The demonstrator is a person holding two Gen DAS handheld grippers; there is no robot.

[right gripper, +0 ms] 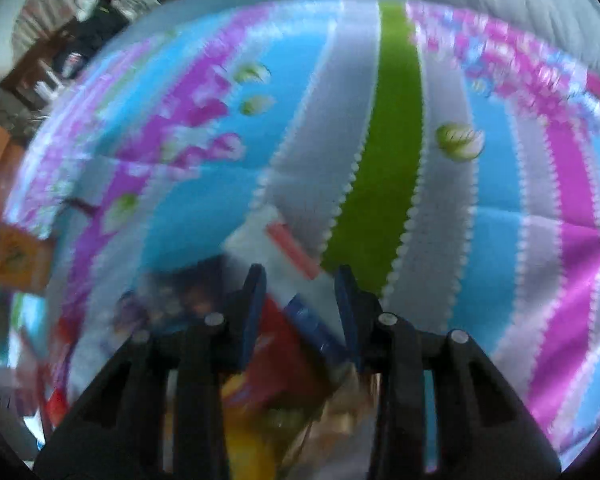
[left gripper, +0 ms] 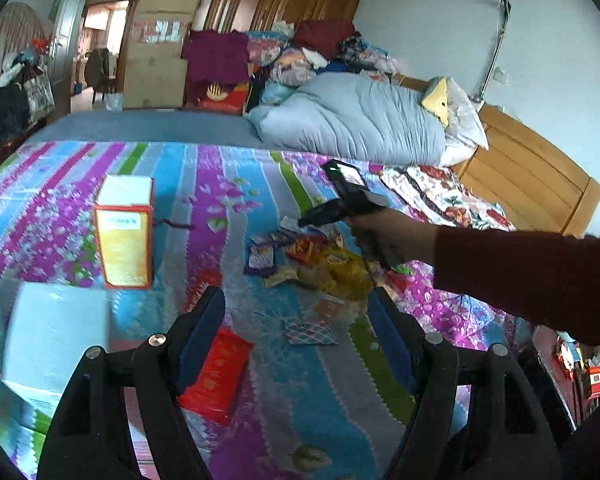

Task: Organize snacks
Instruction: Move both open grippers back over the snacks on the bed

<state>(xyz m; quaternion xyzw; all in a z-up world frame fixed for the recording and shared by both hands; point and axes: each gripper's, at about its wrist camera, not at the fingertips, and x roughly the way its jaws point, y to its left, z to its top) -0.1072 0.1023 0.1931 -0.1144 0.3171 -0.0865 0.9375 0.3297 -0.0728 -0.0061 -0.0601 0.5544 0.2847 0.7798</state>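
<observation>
While the striped bedspread [left gripper: 228, 184] carries everything, an orange box [left gripper: 124, 236] stands upright on it and a white box [left gripper: 56, 336] lies nearer; neither box's contents show. Heaped snack packets [left gripper: 312, 260] lie ahead of the left gripper [left gripper: 296, 312], spread wide and empty. A red packet [left gripper: 216, 376] lies beside its left finger. The right gripper [right gripper: 300, 284], half closed, hangs over blurred packets [right gripper: 284, 352]; whether it pinches any cannot be told.

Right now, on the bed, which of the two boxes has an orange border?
The upright box further back has it, framing its yellow front. The nearer white box, at the left edge, is plain.
</observation>
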